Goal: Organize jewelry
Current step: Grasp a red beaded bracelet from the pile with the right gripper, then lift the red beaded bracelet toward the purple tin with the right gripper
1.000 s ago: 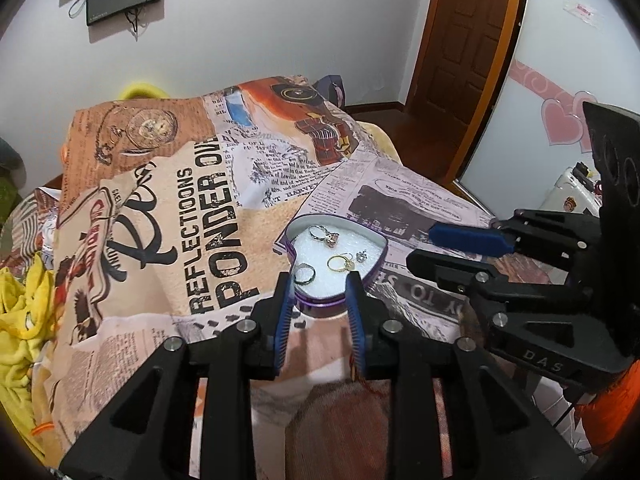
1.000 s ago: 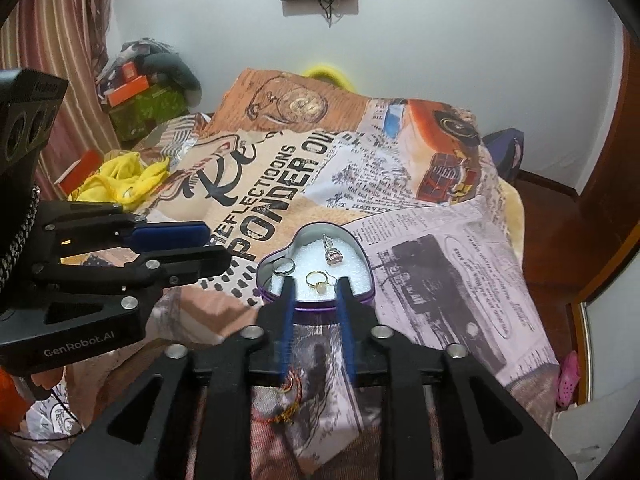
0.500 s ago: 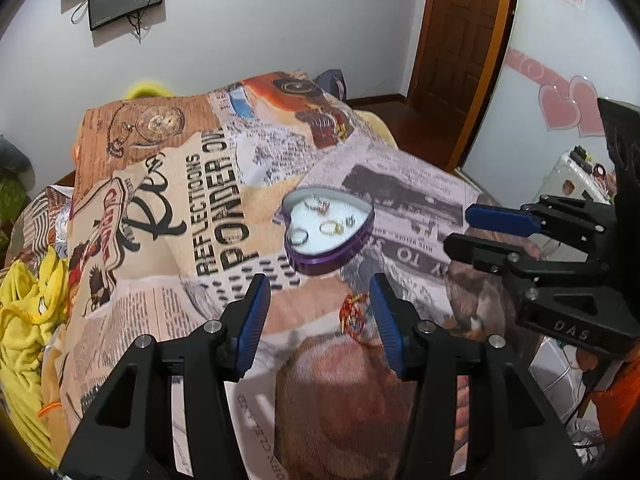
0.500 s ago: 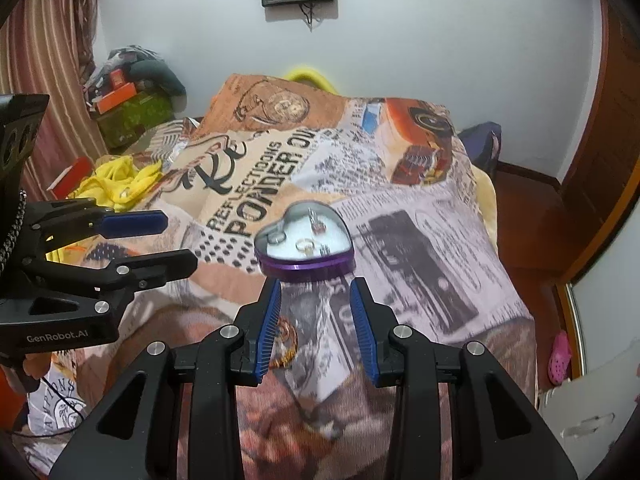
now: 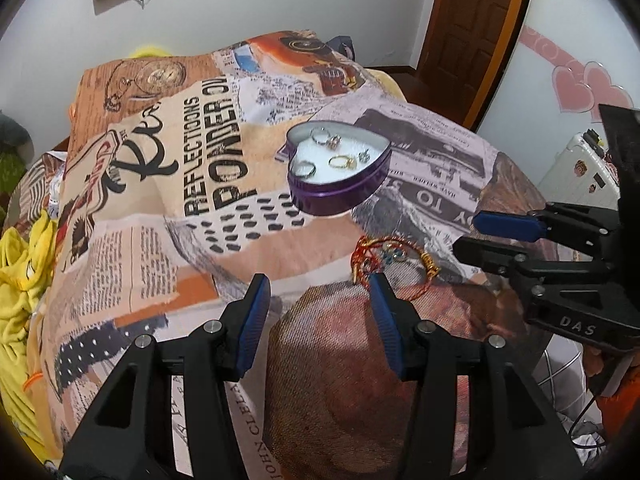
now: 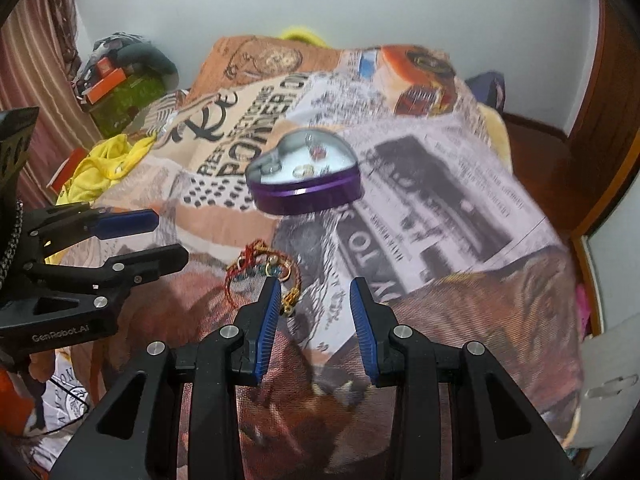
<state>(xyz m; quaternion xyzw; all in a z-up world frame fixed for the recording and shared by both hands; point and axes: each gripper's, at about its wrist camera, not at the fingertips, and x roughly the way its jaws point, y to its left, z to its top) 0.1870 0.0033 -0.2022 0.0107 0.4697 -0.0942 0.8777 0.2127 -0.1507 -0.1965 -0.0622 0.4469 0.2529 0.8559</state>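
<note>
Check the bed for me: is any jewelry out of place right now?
Yes. A red-and-gold bracelet lies loose on the bedspread, in front of the purple heart tin rather than inside it with the rings. Both tools, left and right, are open and empty.

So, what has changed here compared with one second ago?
Both grippers have backed away from the heart-shaped tin and opened: the left gripper and the right gripper were nearly closed at its near rim and now hang wide apart, holding nothing. This uncovers the red and gold bracelet on the bedspread. The tin, with its rings, stayed in place.
</note>
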